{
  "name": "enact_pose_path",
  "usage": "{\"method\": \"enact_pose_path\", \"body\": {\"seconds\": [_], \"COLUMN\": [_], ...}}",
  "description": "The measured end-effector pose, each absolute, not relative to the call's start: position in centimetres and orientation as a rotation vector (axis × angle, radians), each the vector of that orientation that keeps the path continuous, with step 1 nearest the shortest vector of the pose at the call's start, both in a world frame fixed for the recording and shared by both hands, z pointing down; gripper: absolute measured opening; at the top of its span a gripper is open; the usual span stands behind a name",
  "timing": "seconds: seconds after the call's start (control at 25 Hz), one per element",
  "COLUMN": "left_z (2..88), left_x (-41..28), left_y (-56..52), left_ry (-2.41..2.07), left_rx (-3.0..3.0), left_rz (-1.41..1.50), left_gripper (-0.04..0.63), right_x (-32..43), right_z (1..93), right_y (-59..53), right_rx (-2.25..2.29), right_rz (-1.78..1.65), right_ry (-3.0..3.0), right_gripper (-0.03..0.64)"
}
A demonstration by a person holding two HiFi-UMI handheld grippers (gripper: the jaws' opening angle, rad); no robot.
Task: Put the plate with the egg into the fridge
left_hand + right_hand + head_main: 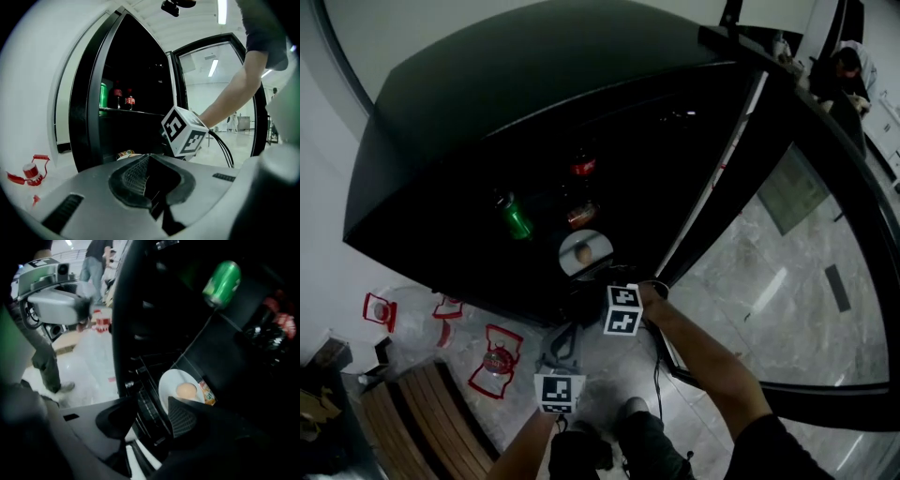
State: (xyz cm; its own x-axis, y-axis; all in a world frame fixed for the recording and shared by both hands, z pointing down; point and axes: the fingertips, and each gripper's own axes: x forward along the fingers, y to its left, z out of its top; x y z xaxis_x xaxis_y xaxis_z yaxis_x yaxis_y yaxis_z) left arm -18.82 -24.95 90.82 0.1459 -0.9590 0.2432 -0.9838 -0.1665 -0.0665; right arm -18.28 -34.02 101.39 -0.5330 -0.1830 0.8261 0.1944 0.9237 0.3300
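The white plate (584,251) with a brown egg (583,252) lies on a wire shelf low inside the open black fridge (534,103). In the right gripper view the plate (171,383) and egg (186,391) lie just past my right gripper (150,416), which points down at them. Its jaws stand apart, and the right pad (183,420) hides the plate's near rim. My right gripper (598,286) reaches into the fridge mouth. My left gripper (147,180) hangs back outside, shut on nothing, and the right gripper's marker cube (183,130) is ahead of it.
A green can (517,218) and cola bottles (583,167) stand on the shelf above. An orange packet (207,393) lies beside the plate. The glass fridge door (787,234) stands open at right. Red-handled plastic jugs (492,361) and a wooden bench (422,422) sit on the floor at left.
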Motion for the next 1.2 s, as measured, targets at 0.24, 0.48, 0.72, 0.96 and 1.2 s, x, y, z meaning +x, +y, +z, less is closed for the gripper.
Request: {"method": "enact_pose_path", "body": {"seconds": [0.24, 0.48, 0.72, 0.96, 1.2], "left_z": [84.4, 74.8, 65.3, 59.3, 55.9], "left_x": [-17.1, -14.3, -9.4, -2.8, 6.2], "left_y": [-22.2, -17.4, -12.1, -8.7, -8.1], "left_ry": [-1.905, -1.859, -1.819, -1.780, -1.684], "left_rx": [2.282, 2.310, 2.391, 2.416, 2.532], "left_rz": [0.360, 0.342, 0.325, 0.298, 0.271], "left_gripper": [0.009, 0.009, 0.009, 0.009, 0.009], "right_x": [-14.5, -9.7, -4.0, 4.2, 18.0], "right_z": [91.7, 77.8, 65.3, 58.0, 55.8], "right_y": [-27.0, -20.0, -14.5, -8.9, -7.8], "right_rx": [0.281, 0.690, 1.007, 1.219, 1.522], "right_rz": [-0.185, 0.213, 0.420, 0.380, 0.363], "right_ry": [-2.337, -2.580, -2.734, -2.750, -2.636], "right_gripper": [0.190, 0.190, 0.190, 0.195, 0.224]}}
